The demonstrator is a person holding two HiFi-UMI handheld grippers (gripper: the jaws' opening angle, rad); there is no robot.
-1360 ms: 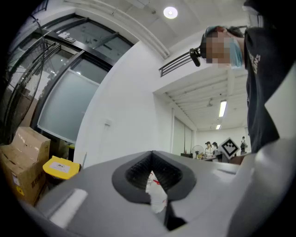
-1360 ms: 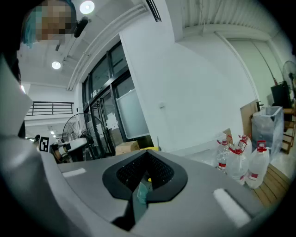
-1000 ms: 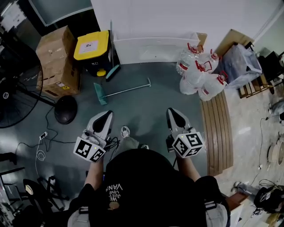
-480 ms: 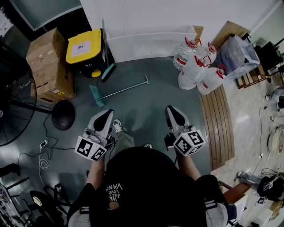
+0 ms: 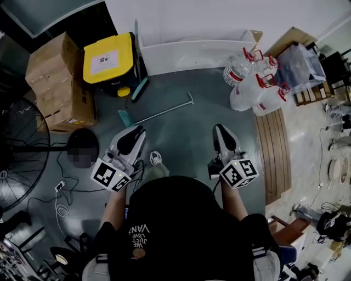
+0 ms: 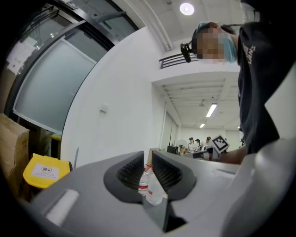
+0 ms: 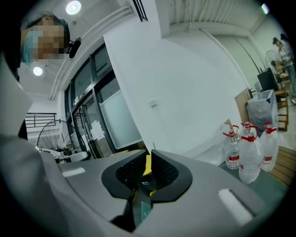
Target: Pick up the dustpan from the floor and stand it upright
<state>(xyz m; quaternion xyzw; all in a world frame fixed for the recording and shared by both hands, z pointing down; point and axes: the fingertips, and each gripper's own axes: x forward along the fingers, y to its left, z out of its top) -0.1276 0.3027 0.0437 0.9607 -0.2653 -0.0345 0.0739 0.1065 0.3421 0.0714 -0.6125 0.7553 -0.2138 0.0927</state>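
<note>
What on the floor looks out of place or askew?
The long-handled dustpan lies flat on the grey floor, between the yellow-lidded bin and the water bottles, with its handle pointing towards the bottles. A dustpan like this would normally stand upright.

The head camera looks steeply down past the person's shoulders onto the floor. Cameras close behind the left gripper and right gripper face level toward the white wall. All three views catch the water bottles and the yellow-lidded bin.
</note>
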